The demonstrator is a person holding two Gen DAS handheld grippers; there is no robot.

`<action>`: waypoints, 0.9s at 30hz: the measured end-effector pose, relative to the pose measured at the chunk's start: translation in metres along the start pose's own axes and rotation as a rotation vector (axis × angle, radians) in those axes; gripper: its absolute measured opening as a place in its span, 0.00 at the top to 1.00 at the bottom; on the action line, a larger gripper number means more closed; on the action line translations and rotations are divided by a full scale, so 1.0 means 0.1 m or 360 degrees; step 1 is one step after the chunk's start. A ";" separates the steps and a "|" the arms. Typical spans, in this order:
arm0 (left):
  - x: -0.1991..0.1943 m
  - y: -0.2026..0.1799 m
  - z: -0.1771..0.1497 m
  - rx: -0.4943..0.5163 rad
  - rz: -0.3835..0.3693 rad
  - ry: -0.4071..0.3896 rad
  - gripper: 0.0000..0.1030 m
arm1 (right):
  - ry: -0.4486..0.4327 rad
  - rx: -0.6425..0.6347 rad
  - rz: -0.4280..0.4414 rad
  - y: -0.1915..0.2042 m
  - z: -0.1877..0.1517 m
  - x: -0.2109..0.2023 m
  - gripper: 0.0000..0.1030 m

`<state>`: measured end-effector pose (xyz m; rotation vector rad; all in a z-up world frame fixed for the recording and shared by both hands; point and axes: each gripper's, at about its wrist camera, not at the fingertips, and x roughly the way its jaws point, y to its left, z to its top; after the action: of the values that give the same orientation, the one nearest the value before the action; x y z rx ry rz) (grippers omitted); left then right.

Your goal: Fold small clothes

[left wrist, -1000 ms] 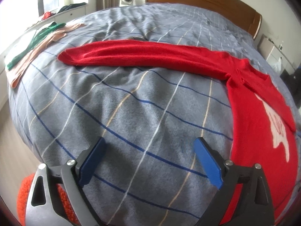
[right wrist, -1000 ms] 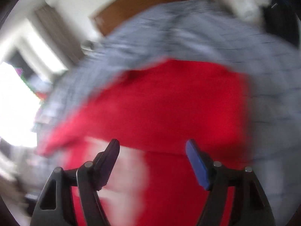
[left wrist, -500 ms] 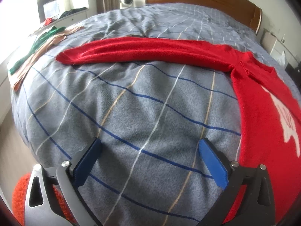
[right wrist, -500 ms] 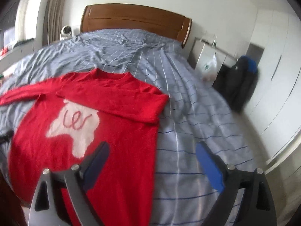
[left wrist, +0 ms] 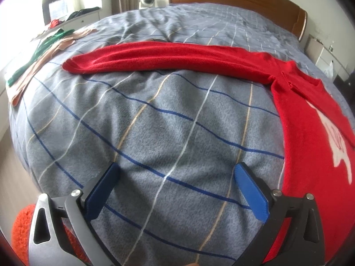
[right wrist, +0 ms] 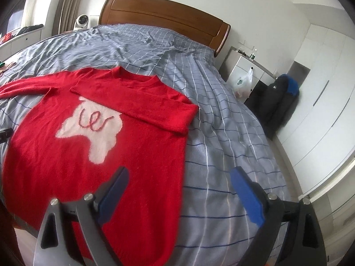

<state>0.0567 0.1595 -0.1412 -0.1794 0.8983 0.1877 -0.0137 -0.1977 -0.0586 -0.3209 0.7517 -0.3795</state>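
A red sweater (right wrist: 137,146) with a white patch on its chest lies flat on the grey checked bed cover (right wrist: 221,119). Its right sleeve is folded across the chest. Its left sleeve (left wrist: 168,55) lies stretched out straight to the left over the cover (left wrist: 168,119). My left gripper (left wrist: 176,181) is open and empty, above bare cover below that sleeve, with the sweater's body (left wrist: 310,137) to its right. My right gripper (right wrist: 179,188) is open and empty, over the sweater's lower right edge.
A green garment (left wrist: 37,48) and a peach one (left wrist: 42,59) lie at the bed's far left edge. A wooden headboard (right wrist: 164,20) stands at the back. A white nightstand (right wrist: 246,75) and a dark bag (right wrist: 281,102) stand right of the bed. Something orange and fuzzy (left wrist: 20,230) shows at the lower left.
The right gripper swung from a blurred close view of the sweater to a steady spot over its lower right edge. The left gripper moved slightly closer to the cover. Both stayed open.
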 end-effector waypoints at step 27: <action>-0.04 0.02 -0.03 0.0054 -0.0026 -0.0006 0.00 | 0.0057 0.0104 0.0070 -0.08 -0.10 0.03 0.10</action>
<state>0.0517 0.1605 -0.1398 -0.1547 0.8955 0.1577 -0.0204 -0.2071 -0.0640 -0.2361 0.7783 -0.3683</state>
